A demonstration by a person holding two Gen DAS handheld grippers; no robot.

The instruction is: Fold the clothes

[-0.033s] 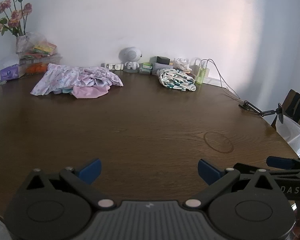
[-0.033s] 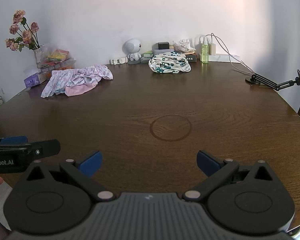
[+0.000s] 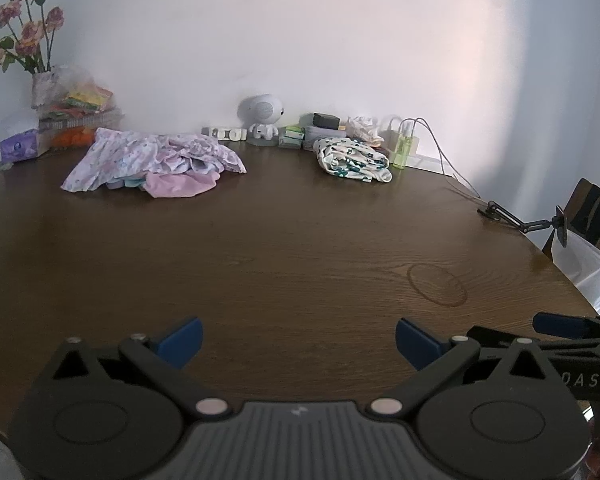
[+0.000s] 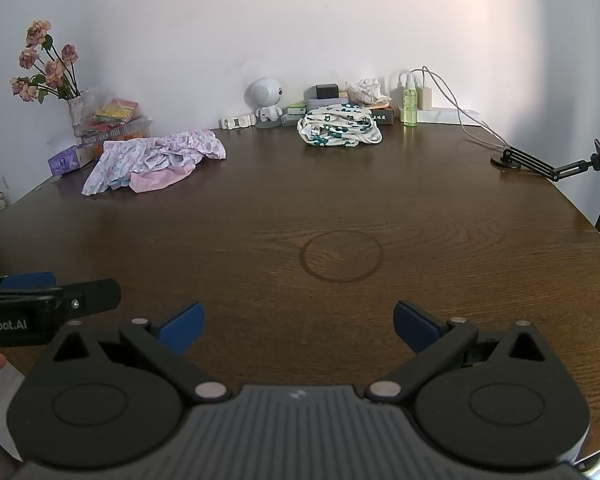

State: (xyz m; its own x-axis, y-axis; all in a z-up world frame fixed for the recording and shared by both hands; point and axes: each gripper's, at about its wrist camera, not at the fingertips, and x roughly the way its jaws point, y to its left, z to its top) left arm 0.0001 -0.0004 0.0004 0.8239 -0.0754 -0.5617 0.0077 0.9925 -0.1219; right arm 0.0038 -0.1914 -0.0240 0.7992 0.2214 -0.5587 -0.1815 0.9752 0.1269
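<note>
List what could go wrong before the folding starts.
1. The pink pile is several garments tangled together, so a claw may lift more than one.
2. The green-print garment lies close to the green bottle and cable; pulling it could knock the bottle over or snag the cable.
3. Both piles sit at the far edge of the table, so both open claws face a long reach.

Each gripper was built of matte black plastic. The left gripper (image 3: 299, 340) had two round black discs flanking a grey ribbed central housing with a small pale mark, silver pivot pins at the linkage joints, and blue pads (image 3: 182, 338) on its fingertips. The right gripper (image 4: 298, 326) matched it. A black side bar beside it bore white lettering "nRobot.AI" and a small screw.
</note>
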